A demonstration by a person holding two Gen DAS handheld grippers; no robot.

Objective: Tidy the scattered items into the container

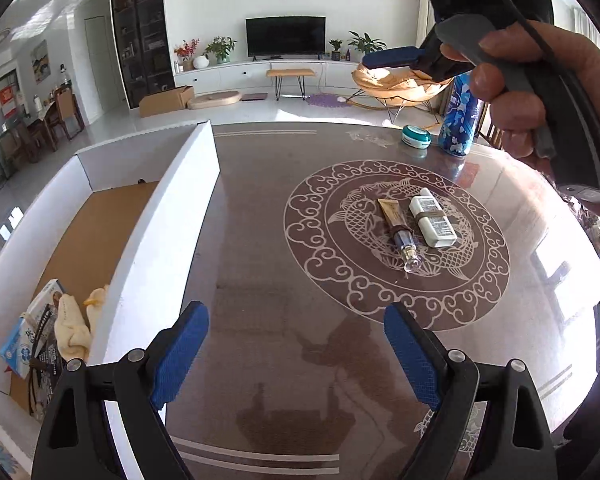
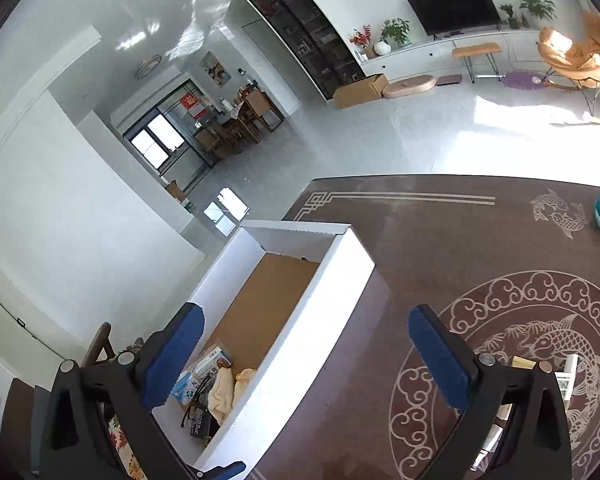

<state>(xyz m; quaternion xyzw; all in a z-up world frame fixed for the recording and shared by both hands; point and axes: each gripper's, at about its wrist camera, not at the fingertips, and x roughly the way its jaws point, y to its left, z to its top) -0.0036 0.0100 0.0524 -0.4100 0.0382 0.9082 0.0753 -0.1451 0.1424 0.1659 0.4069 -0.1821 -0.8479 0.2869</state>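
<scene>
Both my grippers are spread wide with nothing in them: left gripper (image 1: 296,354) over bare table (image 1: 280,240), right gripper (image 2: 306,356) by the white box (image 2: 332,280). Box already has a cloth (image 1: 74,326) and packets. Still out: 1 tube (image 1: 394,220), 1 white pack (image 1: 432,220), teal tin (image 1: 416,135), blue can (image 1: 460,120)

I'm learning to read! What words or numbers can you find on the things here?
None can be read for sure.
Blue can: white print, too blurred.
White packet: label and barcode, too small.
Tan tube: no print legible.
Blue and white box in the white box: print too small.
Red sign on the far door: blurred.
</scene>
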